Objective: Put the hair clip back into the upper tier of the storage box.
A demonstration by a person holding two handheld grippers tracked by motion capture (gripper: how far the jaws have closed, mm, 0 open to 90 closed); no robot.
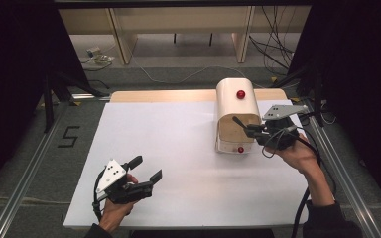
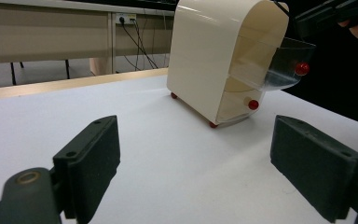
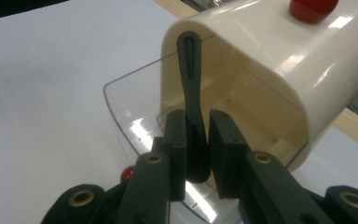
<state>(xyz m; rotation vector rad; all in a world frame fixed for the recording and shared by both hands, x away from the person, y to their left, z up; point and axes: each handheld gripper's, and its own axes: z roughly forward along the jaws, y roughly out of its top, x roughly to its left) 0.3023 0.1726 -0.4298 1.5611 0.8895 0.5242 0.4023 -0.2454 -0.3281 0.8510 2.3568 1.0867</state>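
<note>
High view: the right gripper (image 1: pixel 252 130) sits at the open front of the cream box (image 1: pixel 236 101), clamped on a black utensil (image 1: pixel 239 122) whose tip reaches into the box ahead of it. The left gripper (image 1: pixel 148 168) rests low over the white table (image 1: pixel 178 148), jaws spread and empty.

Left gripper view: between its wide jaws, the box stands far ahead, its clear drawer (image 2: pixel 289 63) pulled out.

Right gripper view: the utensil (image 3: pixel 192 93) rises from between the pinching jaws, over the drawer (image 3: pixel 130 112).
</note>
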